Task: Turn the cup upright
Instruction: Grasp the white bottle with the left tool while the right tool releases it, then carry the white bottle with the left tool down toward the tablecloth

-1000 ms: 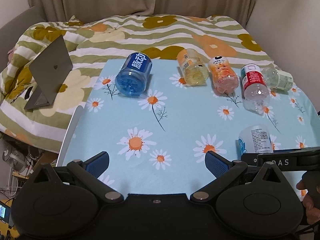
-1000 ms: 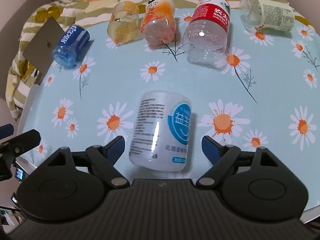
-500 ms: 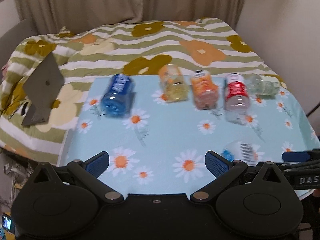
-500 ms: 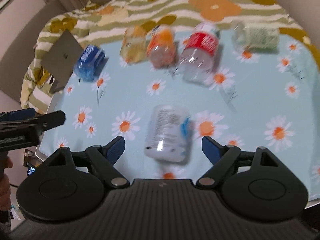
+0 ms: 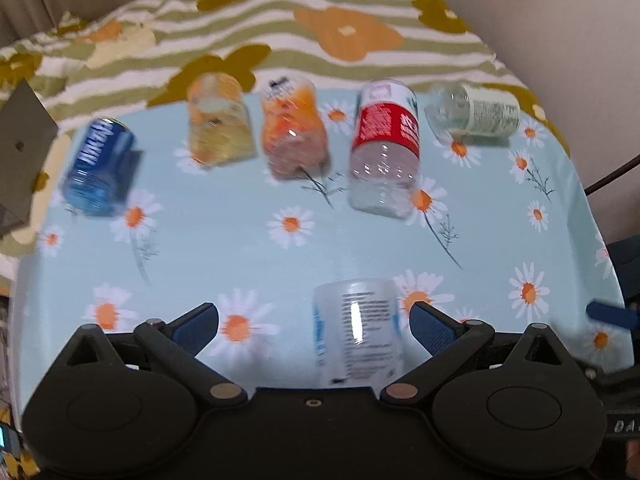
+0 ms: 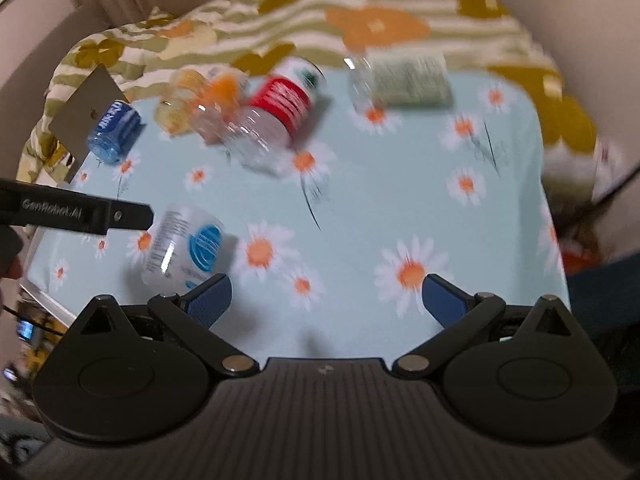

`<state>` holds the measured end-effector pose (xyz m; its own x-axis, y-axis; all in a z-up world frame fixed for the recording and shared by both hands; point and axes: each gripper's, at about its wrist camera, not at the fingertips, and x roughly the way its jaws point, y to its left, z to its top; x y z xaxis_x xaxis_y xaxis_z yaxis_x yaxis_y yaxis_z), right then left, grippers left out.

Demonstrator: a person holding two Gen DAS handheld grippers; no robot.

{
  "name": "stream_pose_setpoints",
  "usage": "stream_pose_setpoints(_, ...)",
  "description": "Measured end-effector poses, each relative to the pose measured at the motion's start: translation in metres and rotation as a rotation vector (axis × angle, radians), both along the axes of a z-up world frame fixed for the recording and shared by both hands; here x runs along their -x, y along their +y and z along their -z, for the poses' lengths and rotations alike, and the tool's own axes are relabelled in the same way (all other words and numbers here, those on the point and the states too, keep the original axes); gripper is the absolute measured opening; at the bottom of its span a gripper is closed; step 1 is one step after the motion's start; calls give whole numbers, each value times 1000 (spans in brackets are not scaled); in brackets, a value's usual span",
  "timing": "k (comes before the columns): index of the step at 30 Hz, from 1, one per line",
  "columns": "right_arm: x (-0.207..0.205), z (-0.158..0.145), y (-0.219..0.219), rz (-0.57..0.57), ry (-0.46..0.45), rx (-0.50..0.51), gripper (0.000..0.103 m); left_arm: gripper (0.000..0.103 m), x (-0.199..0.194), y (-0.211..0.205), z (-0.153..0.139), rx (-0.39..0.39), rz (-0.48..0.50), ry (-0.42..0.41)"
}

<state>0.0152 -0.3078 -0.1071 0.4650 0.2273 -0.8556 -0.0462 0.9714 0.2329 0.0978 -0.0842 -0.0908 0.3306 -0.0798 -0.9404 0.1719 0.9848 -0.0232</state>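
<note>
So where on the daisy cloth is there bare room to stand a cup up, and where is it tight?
Free: the wide band of tablecloth between the back row and the white bottle, and the right side in front of the pale green-label bottle. Crowded: the back row, from the blue bottle to the red-label bottle, lying close together.

Table (image 5: 240, 248) in front of bed (image 5: 280, 20). Five containers on sides in row along table's far edge. Sixth, cup (image 5: 358, 330), alone on its side near front edge, between left gripper (image 5: 314, 322) fingers.
</note>
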Motion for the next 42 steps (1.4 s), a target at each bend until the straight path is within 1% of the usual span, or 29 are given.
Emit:
stream_pose_setpoints(3,2,9,-20,21,12,-31,103,101,-11,-11,13,15,-10,64)
stream_pose_setpoints(5,3,11,-26,16,3,-11,103,95,-16,-16,22,15,-12,103)
stream_pose_setpoints(8,4,14,-32,-2,-15,32,103,90,-21,-21,34,6,-19,150)
stream_pose_setpoints(13,7,19,-39,-23,-33,28,103,86,-32,-23,46,10,-33,209)
stream_pose_setpoints(15,8,22,-40,-26,-30,18,103,76,-35,-24,49,7,-34,224)
stream_pose_setpoints(16,8,24,-41,-26,-28,14,103,67,-37,-24,52,0,-31,235)
stream_pose_setpoints(17,8,25,-41,-25,-26,11,103,67,-38,-25,54,-8,-29,243)
stream_pose_setpoints(25,9,25,-43,-14,-36,-4,103,62,-35,-26,52,-11,-23,224)
stream_pose_setpoints(29,9,19,-43,-11,-56,-2,103,60,-31,-23,44,20,-27,207)
stream_pose_setpoints(32,9,10,-41,-13,-82,-2,103,60,-26,-21,27,49,-22,157)
stream_pose_setpoints(34,10,4,-39,-17,-103,-7,103,60,-18,-20,12,63,-11,90)
stream_pose_setpoints(36,10,1,-35,-22,-116,-17,103,60,-6,-19,1,79,-4,-6)
stream_pose_setpoints(38,9,1,-31,-26,-117,-28,103,60,7,-17,1,96,-13,-119)
stream_pose_setpoints(40,8,3,-25,-30,-105,-36,103,60,19,-17,9,88,-28,-237)
stream_pose_setpoints(42,8,6,-20,-34,-96,-34,103,60,28,-12,19,98,-53,-320)
